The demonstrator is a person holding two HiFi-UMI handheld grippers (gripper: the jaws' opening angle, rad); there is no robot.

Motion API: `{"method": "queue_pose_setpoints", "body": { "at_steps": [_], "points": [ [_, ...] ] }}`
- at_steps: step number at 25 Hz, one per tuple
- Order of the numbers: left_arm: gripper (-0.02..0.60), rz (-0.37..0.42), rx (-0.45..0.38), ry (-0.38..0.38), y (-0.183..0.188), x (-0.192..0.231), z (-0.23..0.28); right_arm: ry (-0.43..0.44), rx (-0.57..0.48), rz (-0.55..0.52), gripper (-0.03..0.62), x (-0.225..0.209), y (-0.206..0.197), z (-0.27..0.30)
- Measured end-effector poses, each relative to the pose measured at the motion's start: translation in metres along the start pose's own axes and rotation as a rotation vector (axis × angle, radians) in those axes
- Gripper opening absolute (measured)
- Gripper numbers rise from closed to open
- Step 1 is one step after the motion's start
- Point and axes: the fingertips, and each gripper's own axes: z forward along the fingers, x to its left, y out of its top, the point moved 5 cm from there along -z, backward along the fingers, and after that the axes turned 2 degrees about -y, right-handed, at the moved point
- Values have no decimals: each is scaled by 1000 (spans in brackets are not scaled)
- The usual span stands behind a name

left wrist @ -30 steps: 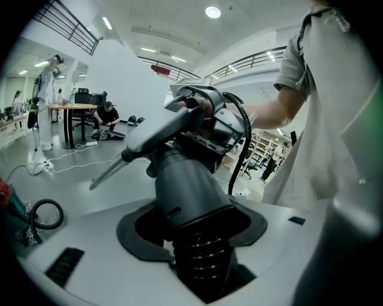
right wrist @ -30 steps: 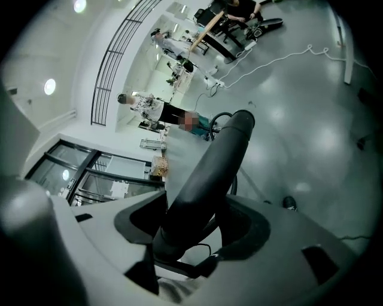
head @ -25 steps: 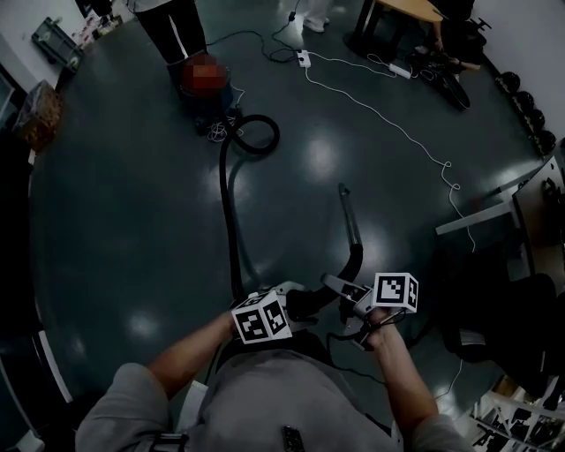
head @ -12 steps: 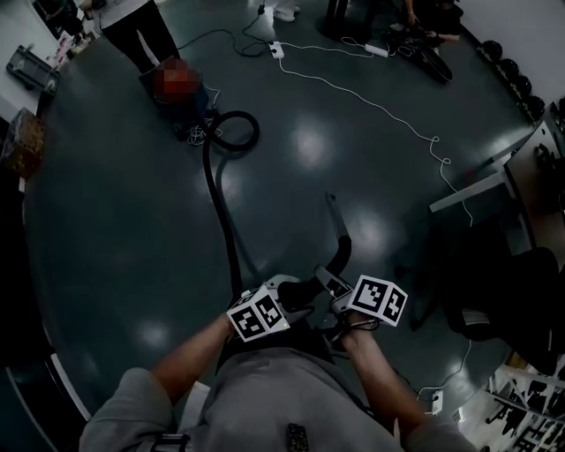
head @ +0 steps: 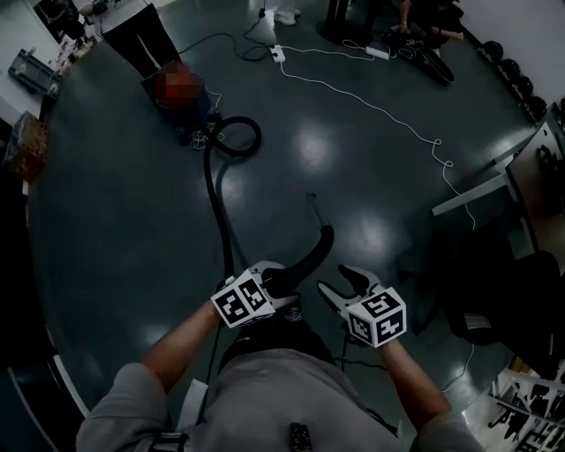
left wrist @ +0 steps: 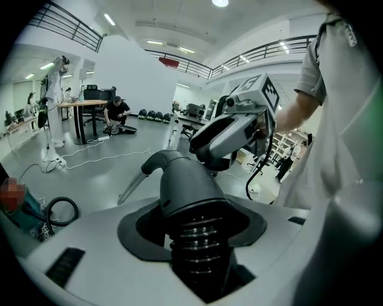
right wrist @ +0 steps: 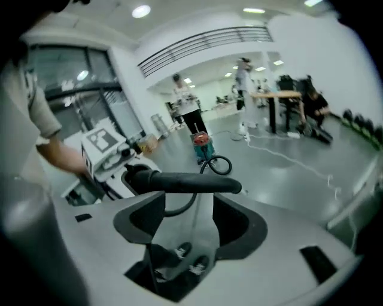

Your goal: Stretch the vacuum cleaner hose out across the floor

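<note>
The black ribbed vacuum hose [head: 218,212] runs across the dark floor from a loop [head: 237,137] by the vacuum cleaner [head: 181,93] to me. My left gripper [head: 275,284] is shut on the hose's end cuff [left wrist: 197,239], where the curved black handle [head: 313,252] begins. A thin metal wand [head: 312,201] sticks out past the handle. My right gripper [head: 340,281] hangs open just right of the handle, apart from it. In the right gripper view the handle [right wrist: 185,183] crosses beyond the open right gripper [right wrist: 191,206], with nothing between its jaws.
A white cable [head: 380,110] and a power strip [head: 278,51] lie on the far floor. A person [head: 132,26] stands by the vacuum cleaner. A desk edge [head: 477,199] and a black chair [head: 494,291] are at the right.
The right gripper has come away from the handle to the right and rolled over. The left gripper has shifted left with the hose end, and the handle now leans up to the right.
</note>
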Motion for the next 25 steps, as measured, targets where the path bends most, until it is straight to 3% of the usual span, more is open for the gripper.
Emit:
{"method": "queue_pose_setpoints", "body": {
  "at_steps": [3,6,10,13,15,19,22,25],
  "points": [
    [235,5,25,12,-1,2,-15,32,0,-352,252,1,13,12],
    [235,11,54,16,-2,1,-25,119,12,-620,252,5,24,21],
    [235,11,86,15,3,-6,-39,264,54,-934,252,19,38,35],
    [233,42,143,15,3,-16,-46,399,96,-1108,252,39,36,50],
    [232,62,166,12,6,-26,-51,470,115,-1181,252,57,29,60],
    [229,83,193,22,5,-44,-66,563,109,-1223,248,92,18,69],
    [229,102,193,49,-4,-50,-80,543,38,-1286,116,112,13,66],
    [229,170,194,110,-8,-51,-90,490,18,-1268,95,122,9,65]
  ]
}}
